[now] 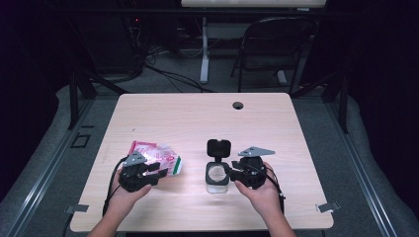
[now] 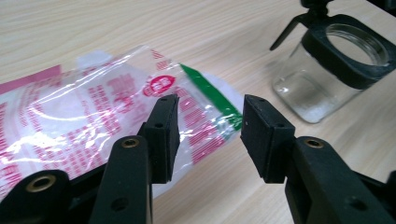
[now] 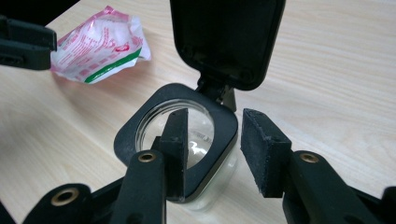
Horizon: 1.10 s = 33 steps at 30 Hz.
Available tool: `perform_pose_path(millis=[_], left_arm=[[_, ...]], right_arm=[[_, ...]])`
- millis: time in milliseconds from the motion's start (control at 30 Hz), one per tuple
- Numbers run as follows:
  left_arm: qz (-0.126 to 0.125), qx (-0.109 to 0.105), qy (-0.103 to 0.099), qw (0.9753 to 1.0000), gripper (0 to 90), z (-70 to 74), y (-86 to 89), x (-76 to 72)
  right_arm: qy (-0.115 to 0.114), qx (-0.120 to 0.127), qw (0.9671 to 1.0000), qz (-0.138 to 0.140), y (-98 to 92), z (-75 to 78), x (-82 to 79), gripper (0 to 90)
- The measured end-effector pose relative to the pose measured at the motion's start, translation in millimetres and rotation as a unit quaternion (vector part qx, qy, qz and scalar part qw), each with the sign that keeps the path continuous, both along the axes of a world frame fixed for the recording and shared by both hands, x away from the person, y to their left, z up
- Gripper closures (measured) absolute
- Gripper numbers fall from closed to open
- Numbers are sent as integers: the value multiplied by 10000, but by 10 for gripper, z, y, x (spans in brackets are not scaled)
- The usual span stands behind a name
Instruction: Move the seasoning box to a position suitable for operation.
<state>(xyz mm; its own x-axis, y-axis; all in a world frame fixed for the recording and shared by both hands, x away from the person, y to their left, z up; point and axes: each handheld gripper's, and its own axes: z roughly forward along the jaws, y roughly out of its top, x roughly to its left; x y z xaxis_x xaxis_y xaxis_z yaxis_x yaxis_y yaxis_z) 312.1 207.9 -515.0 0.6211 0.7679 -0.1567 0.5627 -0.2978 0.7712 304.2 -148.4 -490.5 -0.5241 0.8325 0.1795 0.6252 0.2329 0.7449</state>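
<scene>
Toward the table's (image 1: 148,106) near-left corner lies the soft, crinkly, slippery pouch (image 2: 93,107); my left gripper (image 2: 208,135) gapes over its green-striped end. My right gripper (image 3: 215,149) straddles, unclosed, the open glass jar's (image 3: 180,140) rigid, fragile rim.

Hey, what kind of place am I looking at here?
Probably a lab or recording workspace: a bare wooden desk with a cable hole, loose cables on the floor behind it, dark surroundings, and a folding chair.

dim room — folding chair (image 1: 276,47) behind the wooden table (image 1: 197,118).
</scene>
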Motion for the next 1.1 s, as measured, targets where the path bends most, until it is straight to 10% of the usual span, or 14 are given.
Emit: perform_pose_path(millis=[367, 1100], left_arm=[[119, 46, 44, 9999, 566, -95, 94, 28], [-149, 995, -143, 9948, 373, -208, -99, -34]], right_arm=[[-114, 120, 9999, -38, -42, -81, -24, 559], [-36, 389, 9989, -263, -168, -157, 10, 540]])
